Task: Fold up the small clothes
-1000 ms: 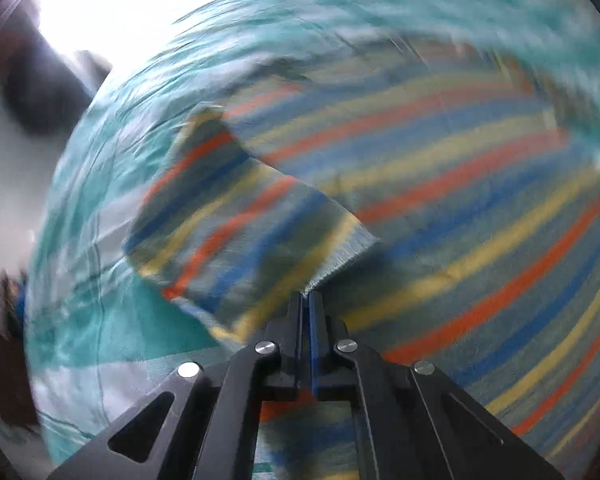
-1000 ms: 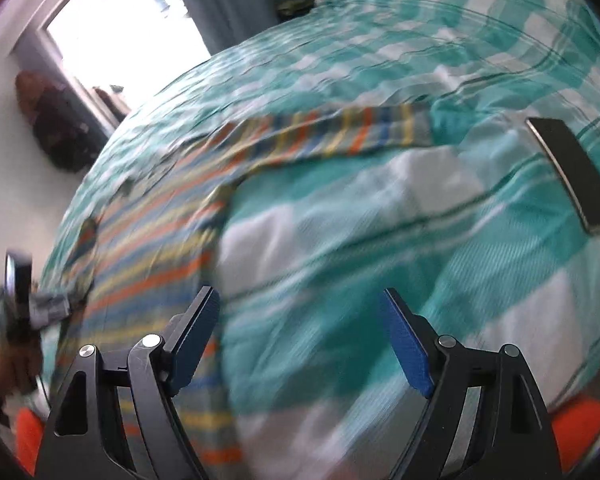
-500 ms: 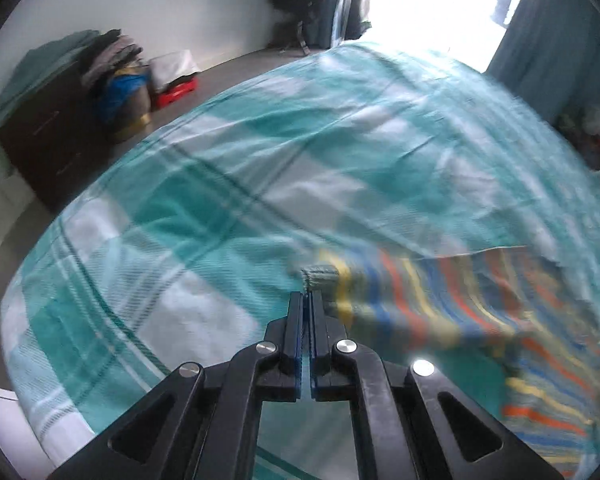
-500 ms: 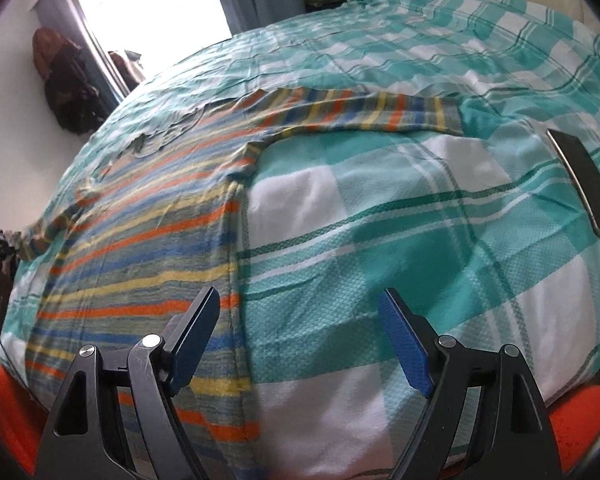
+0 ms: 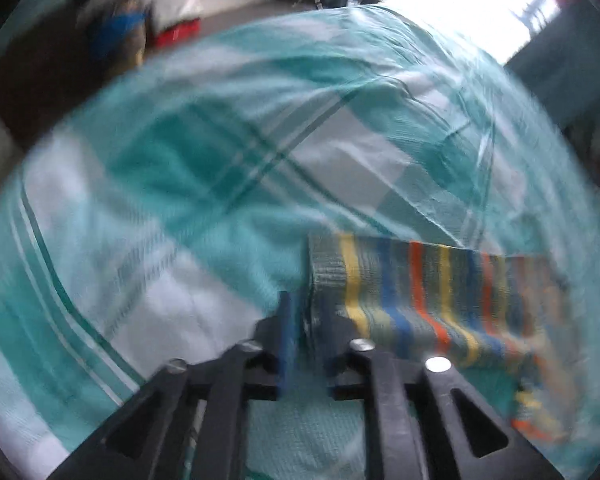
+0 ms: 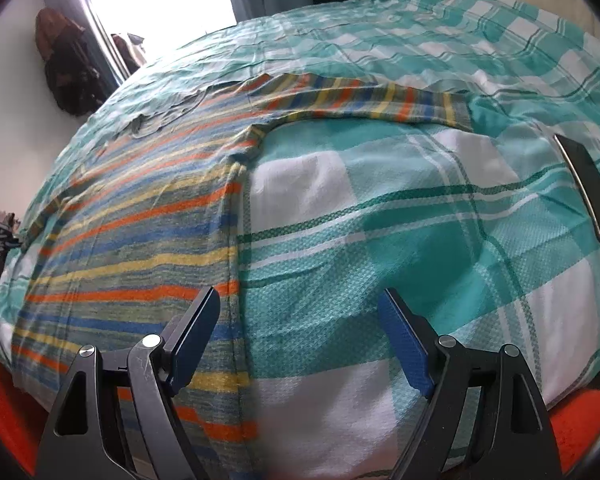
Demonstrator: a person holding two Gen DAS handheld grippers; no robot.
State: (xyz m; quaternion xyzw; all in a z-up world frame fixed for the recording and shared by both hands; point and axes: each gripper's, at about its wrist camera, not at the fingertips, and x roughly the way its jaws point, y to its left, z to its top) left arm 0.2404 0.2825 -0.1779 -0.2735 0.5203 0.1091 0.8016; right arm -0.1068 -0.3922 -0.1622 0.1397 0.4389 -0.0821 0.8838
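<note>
A long-sleeved shirt (image 6: 140,220) with orange, blue and yellow stripes lies spread flat on a teal-and-white checked bedspread (image 6: 380,208). One sleeve (image 6: 360,100) stretches out to the right across the cover. In the blurred left wrist view the other sleeve (image 5: 420,280) lies straight, and its grey cuff (image 5: 326,268) sits between the jaws of my left gripper (image 5: 310,320). Those jaws are opening, with a gap beside the cuff. My right gripper (image 6: 300,328) is open and holds nothing. It hovers over the shirt's side edge near the front of the bed.
A dark phone (image 6: 588,188) lies on the bedspread at the right. Something orange (image 6: 580,420) shows below the bed's front edge. A bright window (image 6: 160,0) and a hanging dark bag (image 6: 68,68) are beyond the bed. A dark dresser (image 5: 60,80) stands past the bed's far edge.
My left gripper swung the sleeve out away from the shirt body and laid it straight on the cover, then its jaws parted from shut. The right gripper stayed open and hardly moved.
</note>
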